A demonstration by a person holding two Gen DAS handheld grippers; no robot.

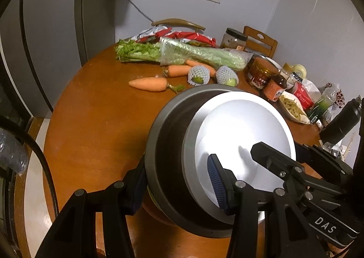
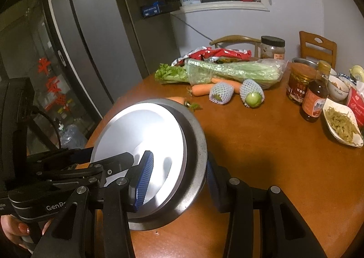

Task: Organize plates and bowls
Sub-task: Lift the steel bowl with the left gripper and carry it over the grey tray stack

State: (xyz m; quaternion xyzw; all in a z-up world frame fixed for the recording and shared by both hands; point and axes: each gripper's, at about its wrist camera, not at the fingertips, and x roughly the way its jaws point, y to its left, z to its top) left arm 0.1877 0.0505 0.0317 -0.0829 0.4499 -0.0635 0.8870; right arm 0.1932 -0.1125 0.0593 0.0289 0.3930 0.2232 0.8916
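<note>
I am holding a nested stack of dishes with both tools at once, over the near part of the round wooden table (image 1: 91, 121). The stack is a dark grey bowl (image 1: 168, 144) with a white plate (image 1: 245, 135) sitting inside it, tilted up on edge so the plate's face is turned towards the cameras.

My left gripper (image 1: 177, 180) is partly closed across the stack's rim: one blue ribbed pad is pressing on the plate's inner face, the other finger is sitting behind the bowl's outer wall. My right gripper (image 2: 177, 180) is clamping the opposite rim the same way, jaws part-way closed with the stack's edge between them. Each tool is also showing in the other's view, reaching in from the side.

As for progress, I am judging that the gathering step for these two pieces is done, since plate and bowl are already nested. They are not yet set down: the stack's lower edge is near the table, and I cannot tell whether it is touching. Beyond the stack, towards the table's far edge, carrots (image 1: 147, 84), celery (image 1: 193, 53) and netted fruit (image 2: 221, 93) are lying. Towards the table's right side, past the jars (image 2: 298, 83), a small bowl (image 2: 339, 89) and a white dish of food (image 2: 341, 123) are standing unsorted, so I am reckoning that work is remaining.
</note>
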